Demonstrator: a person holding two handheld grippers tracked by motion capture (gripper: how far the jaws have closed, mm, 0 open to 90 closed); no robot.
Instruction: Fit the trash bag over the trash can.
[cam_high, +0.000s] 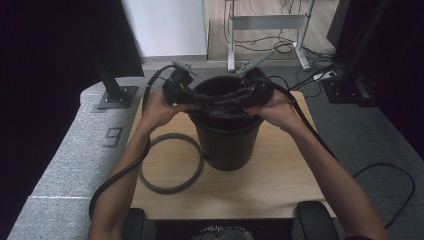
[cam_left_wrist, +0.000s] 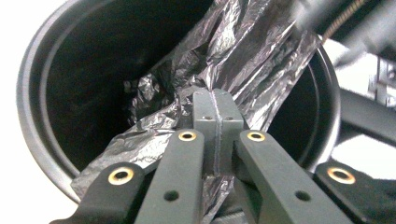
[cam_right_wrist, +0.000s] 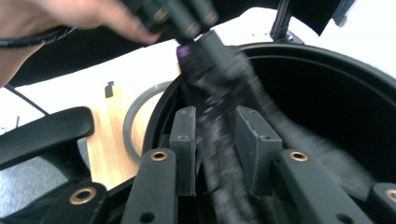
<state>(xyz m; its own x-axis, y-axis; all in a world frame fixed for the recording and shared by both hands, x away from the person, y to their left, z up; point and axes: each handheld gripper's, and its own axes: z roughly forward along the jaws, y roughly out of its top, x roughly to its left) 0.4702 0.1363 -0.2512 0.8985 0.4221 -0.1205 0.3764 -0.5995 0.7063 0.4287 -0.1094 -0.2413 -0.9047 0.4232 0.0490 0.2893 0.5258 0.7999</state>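
A black plastic bucket (cam_high: 227, 145) stands upright on the wooden table (cam_high: 270, 190). Over its mouth both grippers meet on a crumpled black plastic bag (cam_high: 227, 114). My left gripper (cam_left_wrist: 217, 100) is shut on a fold of the bag (cam_left_wrist: 252, 51), pads pressed flat together, above the bucket's rim (cam_left_wrist: 28, 93). My right gripper (cam_right_wrist: 215, 116) has its jaws apart, and a blurred strand of the bag (cam_right_wrist: 219, 154) runs loosely between the pads. In the high view the left gripper (cam_high: 210, 105) comes in from the left and the right gripper (cam_high: 225, 101) from the right.
A grey ring (cam_high: 170, 189) lies flat on the table just left of the bucket, also seen as the grey ring (cam_right_wrist: 133, 116) past the bucket's rim (cam_right_wrist: 303, 49). Cables trail from both grippers. Chair armrests sit at the table's near edge.
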